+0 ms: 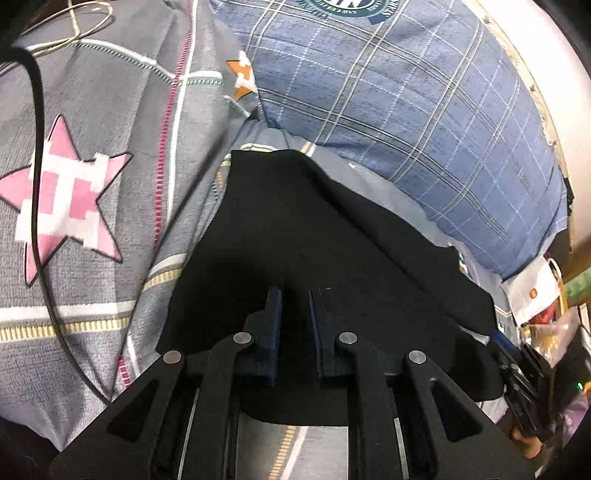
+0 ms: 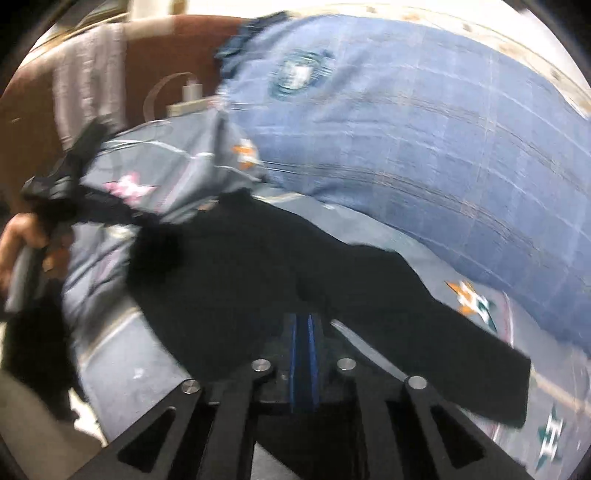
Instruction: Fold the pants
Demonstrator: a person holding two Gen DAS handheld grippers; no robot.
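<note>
The black pants (image 1: 295, 229) lie on a grey bedsheet with star prints (image 1: 81, 147). My left gripper (image 1: 294, 295) hovers over the near part of the pants, its jaws a small way apart with nothing seen between them. In the right wrist view the pants (image 2: 258, 258) stretch from centre to lower right, blurred. My right gripper (image 2: 303, 318) has its pads pressed together at the pants' near edge, and dark cloth appears pinched there. The left gripper (image 2: 48, 192) and the hand holding it show at the left edge.
A blue plaid pillow (image 1: 406, 110) lies beyond the pants, also in the right wrist view (image 2: 424, 147). A black cable (image 1: 37, 184) and a white cord (image 1: 74, 22) cross the sheet at left. Bags (image 1: 543, 306) sit at right. A charger (image 2: 188, 96) rests by the brown headboard (image 2: 159, 55).
</note>
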